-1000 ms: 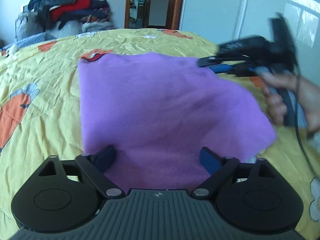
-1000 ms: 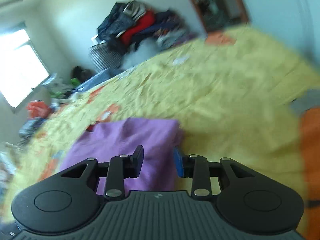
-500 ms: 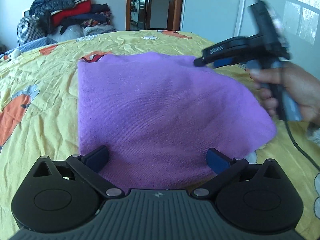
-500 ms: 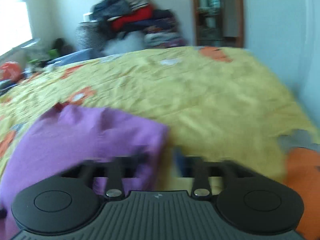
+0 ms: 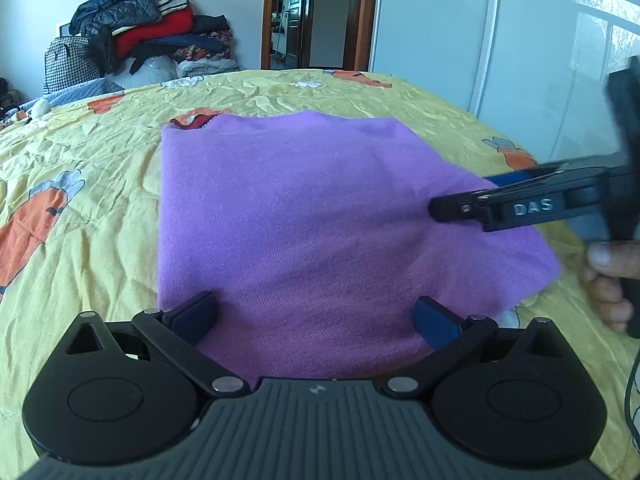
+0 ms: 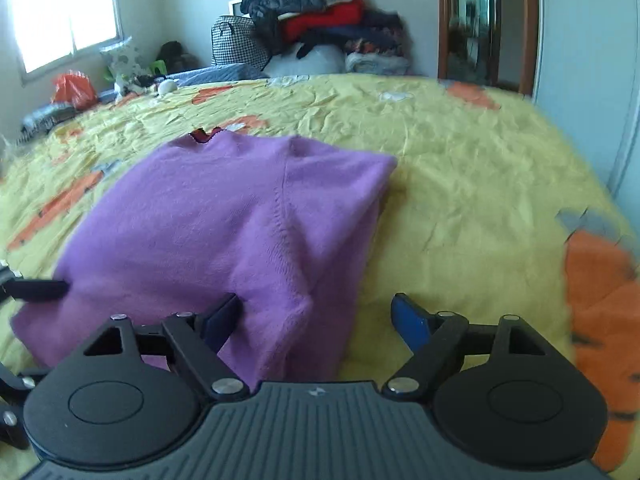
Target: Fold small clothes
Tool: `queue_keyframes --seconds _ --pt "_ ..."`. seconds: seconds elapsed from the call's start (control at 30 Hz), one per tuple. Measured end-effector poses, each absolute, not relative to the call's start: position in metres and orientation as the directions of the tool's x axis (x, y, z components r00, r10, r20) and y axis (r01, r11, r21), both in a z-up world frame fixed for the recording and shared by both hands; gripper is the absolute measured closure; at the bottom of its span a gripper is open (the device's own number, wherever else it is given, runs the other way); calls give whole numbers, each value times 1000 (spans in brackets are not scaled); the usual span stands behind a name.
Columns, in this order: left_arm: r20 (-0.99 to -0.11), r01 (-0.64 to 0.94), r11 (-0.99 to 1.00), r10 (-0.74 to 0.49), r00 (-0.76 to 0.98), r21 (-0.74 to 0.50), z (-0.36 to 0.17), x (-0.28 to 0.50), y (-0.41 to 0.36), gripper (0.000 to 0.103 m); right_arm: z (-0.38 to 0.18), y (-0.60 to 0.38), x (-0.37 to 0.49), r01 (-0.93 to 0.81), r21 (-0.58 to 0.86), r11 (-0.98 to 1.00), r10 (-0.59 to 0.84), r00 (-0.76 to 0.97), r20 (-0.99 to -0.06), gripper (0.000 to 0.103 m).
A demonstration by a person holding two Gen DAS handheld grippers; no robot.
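A purple knit garment (image 5: 304,208) lies folded flat on the yellow bedspread (image 5: 80,168). It also shows in the right wrist view (image 6: 224,224), with a seam running down it. My left gripper (image 5: 314,316) is open, its fingers spread over the garment's near edge. My right gripper (image 6: 316,316) is open, with the garment's right near corner between its fingers. The right gripper shows in the left wrist view (image 5: 500,204), reaching in over the garment's right side. A left gripper finger (image 6: 38,290) shows at the left edge of the right wrist view.
A pile of clothes and bags (image 5: 136,40) stands beyond the bed's far edge. A doorway (image 5: 316,12) and white wardrobe doors (image 5: 436,32) are behind. Clutter (image 6: 76,88) lies under a window at the far left. The bed's right edge (image 6: 600,184) is near.
My right gripper has come down from the garment's far right corner to its right near side and has opened wide. My left gripper has stayed open over the near edge.
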State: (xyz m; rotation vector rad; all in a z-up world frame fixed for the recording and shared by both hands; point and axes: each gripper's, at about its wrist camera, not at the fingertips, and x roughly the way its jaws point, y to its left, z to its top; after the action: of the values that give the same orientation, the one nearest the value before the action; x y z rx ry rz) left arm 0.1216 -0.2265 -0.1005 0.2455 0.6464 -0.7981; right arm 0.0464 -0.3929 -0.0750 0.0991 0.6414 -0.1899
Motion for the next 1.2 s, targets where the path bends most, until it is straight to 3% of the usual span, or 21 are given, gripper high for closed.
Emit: queue_keyframes --seconds 0.17,0.27,0.33,0.37,0.43,0.5,0.6,0.77,0.8,0.83,0.87,0.93,1.0,1.07,1.1,1.2 --pt "-619 726 687 -585 524 -34 -101 121 -226 0 -62 -360 11 149 78 986 -82 831 -550 16" --pt "-624 730 684 -568 536 4 -102 118 -230 0 -75 -357 12 145 80 986 -73 813 -578 10" --pt "-622 722 692 -571 535 -15 -101 120 -229 0 -85 -373 20 257 9 966 -193 746 -637 6" --pt "-622 721 693 -573 534 -19 -101 120 -228 0 -85 -383 18 266 32 964 -188 756 -627 0" --pt "-621 718 696 -566 542 -8 -101 118 -229 0 -83 -395 13 265 91 960 -148 755 -639 0" --pt "-618 707 707 -561 551 -11 -99 116 -227 0 -76 -389 6 270 44 962 -186 765 -617 0" --pt "-582 613 790 -507 636 -18 -85 104 -211 0 -62 -374 -6 194 64 979 -127 825 -551 0" --pt "-508 599 784 -587 630 -164 -68 108 -179 0 -55 -338 17 99 -78 992 -125 847 -517 1" --pt "-500 606 763 -624 600 -224 -64 119 -177 0 -57 -333 27 95 -126 987 -148 836 -528 6" --pt "-498 613 734 -665 557 -293 -61 132 -176 0 -60 -331 35 97 -152 984 -165 828 -536 17" --pt "-493 618 697 -708 507 -365 -60 144 -176 0 -63 -330 39 99 -149 984 -165 821 -546 18" --pt "-541 601 660 -738 405 -450 -67 169 -183 0 -72 -336 44 75 -103 992 -121 803 -583 18" --pt "-639 563 725 -658 398 -396 -81 181 -192 0 -84 -344 41 60 -92 994 -104 796 -597 19" --pt "-661 575 767 -591 462 -284 -81 174 -190 0 -80 -364 31 94 28 995 -58 794 -605 19" --pt "-671 565 774 -583 459 -285 -79 171 -185 0 -75 -376 21 98 104 990 -19 812 -583 19" --pt "-629 559 715 -673 389 -419 -78 171 -156 0 -72 -412 0 149 272 951 36 819 -573 19"
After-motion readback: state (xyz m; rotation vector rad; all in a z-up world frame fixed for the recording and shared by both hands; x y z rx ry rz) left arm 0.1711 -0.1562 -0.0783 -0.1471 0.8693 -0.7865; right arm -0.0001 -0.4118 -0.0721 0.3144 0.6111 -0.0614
